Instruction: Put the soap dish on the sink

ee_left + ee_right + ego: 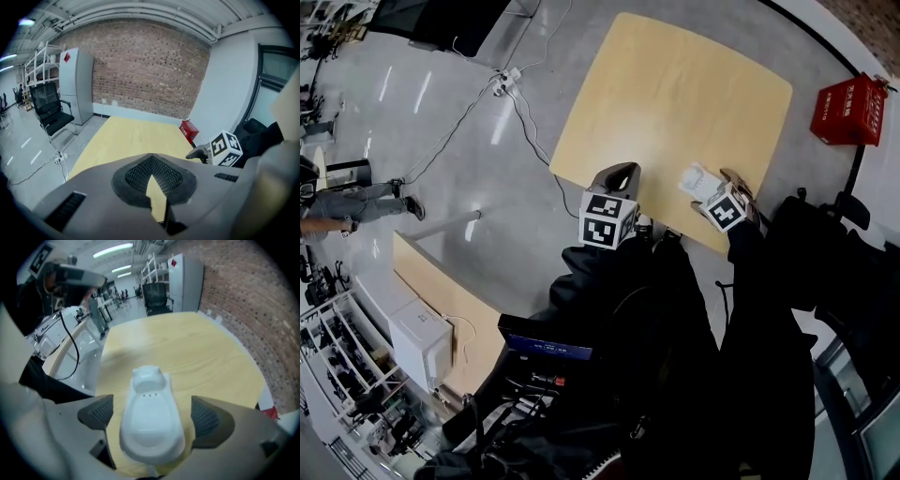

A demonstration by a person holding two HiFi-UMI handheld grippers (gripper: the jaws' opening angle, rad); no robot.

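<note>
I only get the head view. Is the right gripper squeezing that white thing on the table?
Observer: No. The right gripper view shows the soap dish between the jaws of the right gripper, which stand open with a gap on each side.
Child: What does the dish look like up close?
Observer: It has two little ears at the far end and three tiny holes below them.
Child: Is the left one holding anything?
Observer: No. The left gripper view shows the left gripper shut, pads together, with nothing between them.
</note>
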